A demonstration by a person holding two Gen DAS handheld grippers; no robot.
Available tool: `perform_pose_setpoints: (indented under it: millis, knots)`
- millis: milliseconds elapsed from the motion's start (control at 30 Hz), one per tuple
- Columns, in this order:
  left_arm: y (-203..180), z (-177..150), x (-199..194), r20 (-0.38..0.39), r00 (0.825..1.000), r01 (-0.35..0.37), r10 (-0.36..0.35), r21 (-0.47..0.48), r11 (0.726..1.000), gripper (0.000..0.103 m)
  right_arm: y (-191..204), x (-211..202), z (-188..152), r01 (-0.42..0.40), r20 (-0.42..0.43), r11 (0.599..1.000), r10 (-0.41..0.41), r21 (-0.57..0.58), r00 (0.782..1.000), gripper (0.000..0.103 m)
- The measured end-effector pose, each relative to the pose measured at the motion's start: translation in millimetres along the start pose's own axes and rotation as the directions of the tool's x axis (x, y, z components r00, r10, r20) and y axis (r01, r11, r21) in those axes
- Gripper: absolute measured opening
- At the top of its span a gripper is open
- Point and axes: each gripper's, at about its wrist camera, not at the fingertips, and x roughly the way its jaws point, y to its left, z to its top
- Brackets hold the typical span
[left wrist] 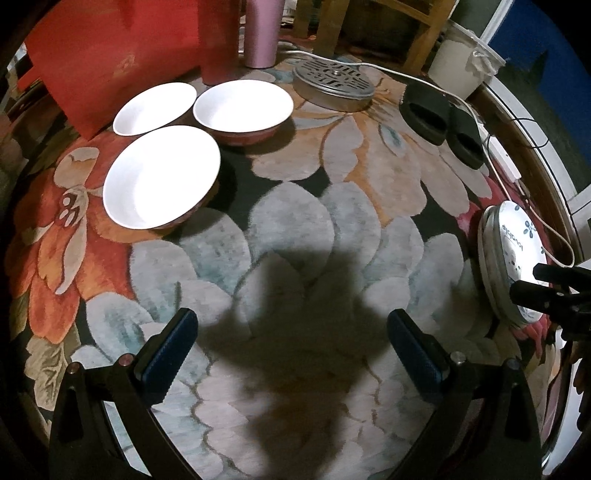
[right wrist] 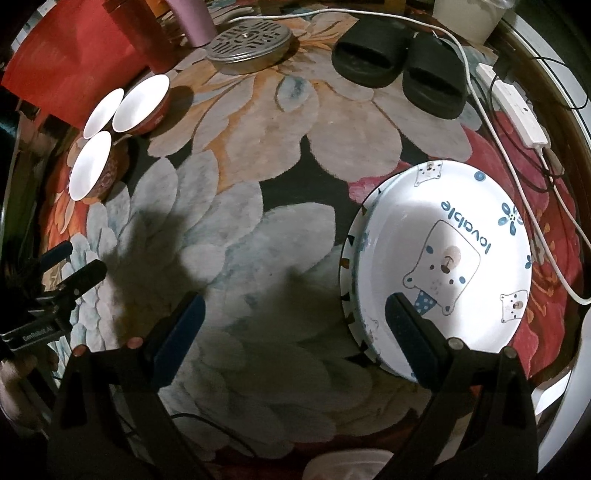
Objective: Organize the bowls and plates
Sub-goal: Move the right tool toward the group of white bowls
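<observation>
Three white bowls with red outsides stand close together on the flowered rug: the nearest bowl [left wrist: 162, 177] [right wrist: 92, 170], a back left bowl [left wrist: 155, 107] [right wrist: 103, 110] and a back right bowl [left wrist: 243, 107] [right wrist: 142, 103]. A stack of white plates [right wrist: 443, 254] [left wrist: 513, 254] with a blue bear print lies on the right. My left gripper [left wrist: 291, 332] [right wrist: 86, 258] hangs open over bare rug, short of the bowls. My right gripper [right wrist: 295, 321] [left wrist: 524, 281] is open, its right finger [right wrist: 410, 332] over the near rim of the top plate, nothing held.
At the back are a round perforated metal tin [left wrist: 332, 83], a pair of black slippers [right wrist: 399, 59], a pink tumbler [left wrist: 264, 29] and a red bag [left wrist: 110, 55]. A white power strip [right wrist: 517, 107] with cables runs along the right edge. The rug [left wrist: 295, 229] covers the middle.
</observation>
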Motion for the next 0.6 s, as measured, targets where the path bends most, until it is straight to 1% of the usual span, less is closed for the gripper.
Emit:
perform_pose_setpoints:
  millis: [600]
  knots:
    - [37,-9,-6,0.004,1.0,-0.024,0.025,-0.064,0.998,0.102,39,7,9,-0.023,-0.001,0.998,0.023,-0.062,1.0,0.099]
